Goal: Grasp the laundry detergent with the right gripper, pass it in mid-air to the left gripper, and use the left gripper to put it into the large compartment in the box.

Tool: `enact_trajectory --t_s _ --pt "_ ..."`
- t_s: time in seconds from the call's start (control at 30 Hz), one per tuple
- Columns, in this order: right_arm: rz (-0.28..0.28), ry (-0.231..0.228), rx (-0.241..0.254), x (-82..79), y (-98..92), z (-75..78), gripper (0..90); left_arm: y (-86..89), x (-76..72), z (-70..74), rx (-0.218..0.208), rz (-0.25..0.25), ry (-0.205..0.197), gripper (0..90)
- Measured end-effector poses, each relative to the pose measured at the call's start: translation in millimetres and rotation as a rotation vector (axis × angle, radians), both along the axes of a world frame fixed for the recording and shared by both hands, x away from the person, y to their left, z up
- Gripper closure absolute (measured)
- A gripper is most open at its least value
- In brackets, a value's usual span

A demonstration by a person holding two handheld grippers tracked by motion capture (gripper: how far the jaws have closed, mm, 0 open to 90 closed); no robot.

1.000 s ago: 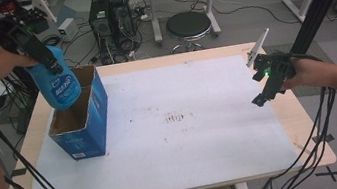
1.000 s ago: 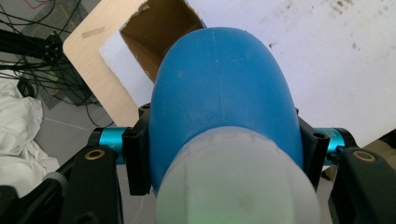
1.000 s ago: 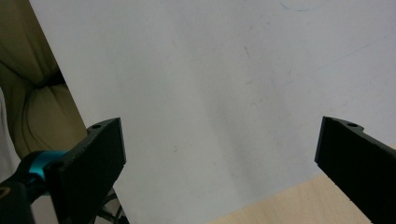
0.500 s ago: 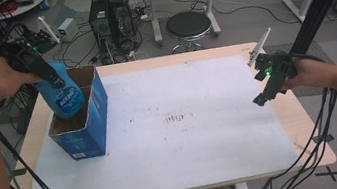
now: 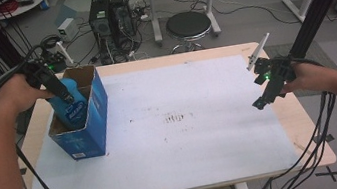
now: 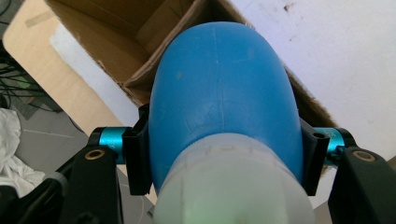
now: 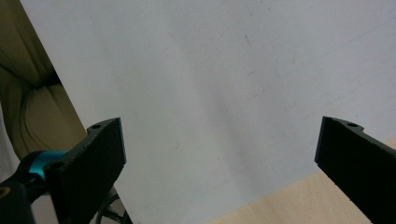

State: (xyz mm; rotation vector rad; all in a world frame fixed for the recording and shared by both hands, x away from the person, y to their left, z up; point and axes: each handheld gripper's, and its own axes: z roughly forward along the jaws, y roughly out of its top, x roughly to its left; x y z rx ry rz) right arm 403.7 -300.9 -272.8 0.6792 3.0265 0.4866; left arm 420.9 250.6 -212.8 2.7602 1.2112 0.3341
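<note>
Left gripper (image 5: 63,97) is pinching the blue bottle (image 5: 70,106) at its shoulder, lowering it into the cardboard box (image 5: 88,131); smooth, rigid plastic, likely light, is seeming slippery.

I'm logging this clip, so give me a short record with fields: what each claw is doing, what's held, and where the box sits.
left claw: shut on the blue bottle, lowering it into the box
blue bottle: partly inside the box, bottom first
box: open-topped blue carton at the table's left side
right claw: open, nothing between its jaws, above the white table cover
</note>
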Motion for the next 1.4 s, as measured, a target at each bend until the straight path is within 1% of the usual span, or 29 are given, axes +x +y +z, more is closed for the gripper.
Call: enact_trajectory --t_s 0.1,0.23,0.37,0.63,0.8,0.83,0.87,0.9,1.1,1.2,1.23,1.27,1.3,1.33,1.4 --pt "0.001 -0.002 0.003 1.4 0.6 0.2 0.9 0.7 1.8 -11.4 -0.001 -0.009 0.014 37.9" --pt "0.003 0.000 0.000 2.0 1.5 -0.9 0.9 0.2 3.3 -25.7 0.018 -0.044 0.032 37.9" --pt "-0.001 0.001 0.001 2.6 2.0 -1.5 0.9 -0.9 5.6 -39.0 0.024 -0.052 0.056 37.9" --pt "0.002 0.008 -0.003 3.2 3.4 -4.9 0.9 -1.8 8.2 -59.0 0.034 -0.070 0.089 37.9" --pt "-0.002 0.012 -0.003 3.3 4.2 -6.4 0.9 -0.6 7.6 -70.3 0.033 -0.079 0.112 37.8" --pt "-0.002 0.013 -0.003 3.5 4.5 -6.7 0.9 -0.3 7.2 -72.1 0.031 -0.079 0.112 37.8" --pt "-0.004 0.014 -0.005 3.6 4.9 -6.9 0.9 1.0 7.8 -71.6 0.016 -0.069 0.107 37.8" --pt "-0.003 0.014 -0.004 3.8 5.5 -7.1 0.9 2.0 8.4 -72.0 0.013 -0.059 0.111 37.7" --pt "0.001 0.005 0.002 4.3 9.5 -6.6 0.9 1.8 9.5 -71.9 0.014 -0.065 0.117 37.5" --pt "0.000 0.003 0.001 4.0 9.8 -6.2 0.9 1.7 9.3 -72.0 0.007 -0.064 0.115 37.0" --pt "0.004 0.001 0.003 4.1 9.5 -6.3 0.9 2.7 9.4 -69.8 -0.011 -0.050 0.101 37.0" --pt "0.001 0.002 0.005 3.4 9.3 -6.2 0.9 3.7 9.4 -67.3 -0.026 -0.037 0.085 29.0" --pt "-0.003 0.005 0.003 3.0 9.2 -5.7 0.9 4.8 9.5 -64.4 -0.035 -0.035 0.079 28.7" --pt "0.001 0.003 0.004 3.2 9.1 -5.6 0.9 5.7 8.8 -61.2 -0.054 -0.032 0.066 28.7" --pt "0.000 0.002 0.006 2.4 9.4 -5.0 0.9 7.1 7.7 -54.2 -0.066 -0.036 0.043 28.7"
